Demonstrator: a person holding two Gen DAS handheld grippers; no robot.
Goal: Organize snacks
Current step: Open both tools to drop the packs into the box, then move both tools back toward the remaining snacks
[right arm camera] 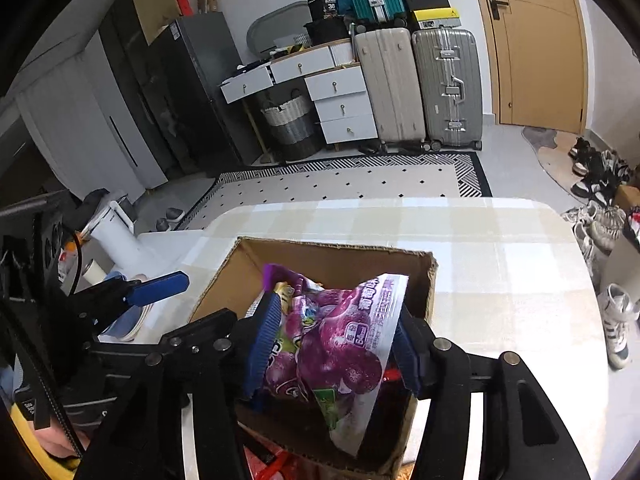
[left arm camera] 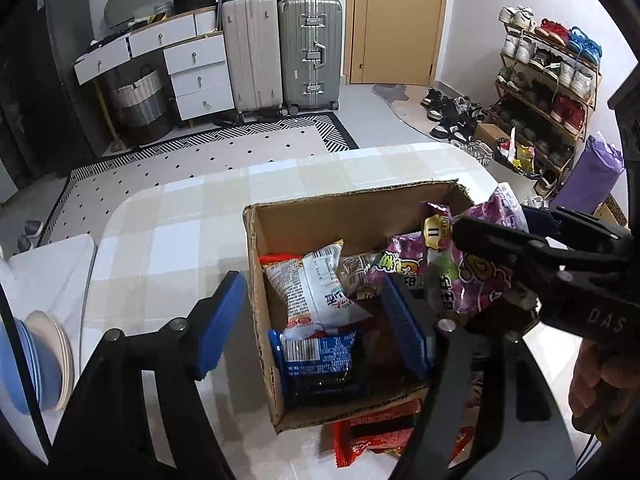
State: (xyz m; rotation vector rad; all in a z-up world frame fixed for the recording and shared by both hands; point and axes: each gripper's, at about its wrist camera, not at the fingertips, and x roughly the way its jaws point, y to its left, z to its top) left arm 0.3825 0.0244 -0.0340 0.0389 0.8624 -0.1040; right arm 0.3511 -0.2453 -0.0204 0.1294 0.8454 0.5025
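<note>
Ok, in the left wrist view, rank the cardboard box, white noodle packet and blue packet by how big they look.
1. Cardboard box, clearly largest.
2. White noodle packet.
3. Blue packet, partly buried under the white one, so this last ranking is unsure.

Black claws — ribbed blue pads; silver screws; "DAS" lettering.

Your left wrist view sits close above the open brown cardboard box, looking forward and down from its near-left corner. Your right wrist view hovers close over the same box, facing likewise. Both share the checked tablecloth-covered table and far silver ribbed suitcase.
</note>
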